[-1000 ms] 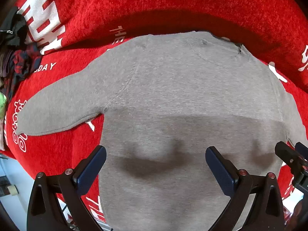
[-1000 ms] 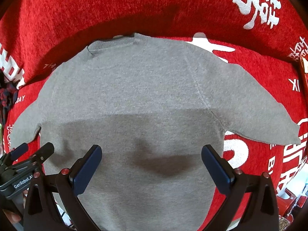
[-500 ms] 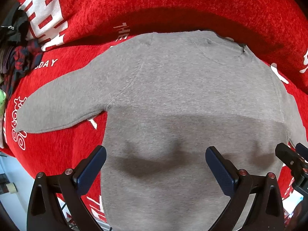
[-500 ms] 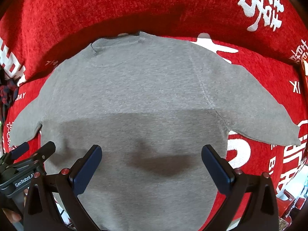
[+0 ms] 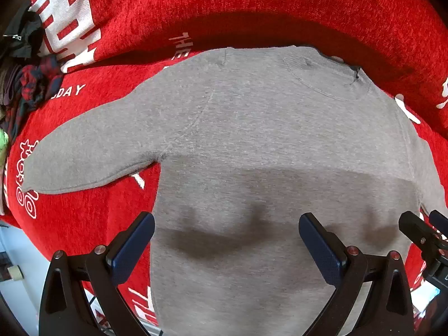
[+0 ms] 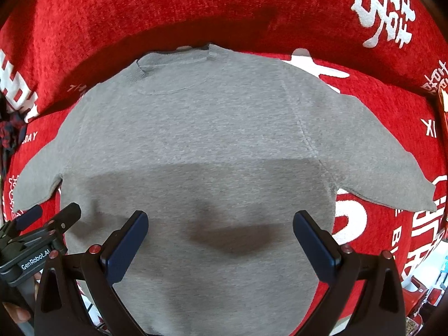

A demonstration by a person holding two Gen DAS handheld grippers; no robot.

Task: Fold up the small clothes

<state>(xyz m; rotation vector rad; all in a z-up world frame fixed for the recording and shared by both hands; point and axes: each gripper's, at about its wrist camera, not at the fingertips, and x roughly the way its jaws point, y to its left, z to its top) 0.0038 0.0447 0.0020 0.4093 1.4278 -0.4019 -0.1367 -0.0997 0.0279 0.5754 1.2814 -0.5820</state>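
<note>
A small grey sweatshirt [image 5: 266, 145] lies flat, collar far from me, both sleeves spread out, on a red blanket [image 5: 84, 224] with white lettering. It also shows in the right wrist view [image 6: 201, 145]. My left gripper [image 5: 226, 240] is open and empty, hovering over the lower left part of the body. My right gripper [image 6: 221, 238] is open and empty over the lower right part. Each gripper shows at the edge of the other's view: the right one [image 5: 425, 235], the left one [image 6: 42, 224].
A red cushion back [image 6: 168, 14] rises behind the collar. A heap of dark and plaid clothes [image 5: 25, 84] lies at the far left. The blanket's front edge and floor clutter [image 6: 420, 288] show at the bottom right.
Both grippers have drifted slightly forward and left over the sweatshirt, so the garment sits a little lower and larger in view. Jaws stay open. The sweatshirt has not moved.
</note>
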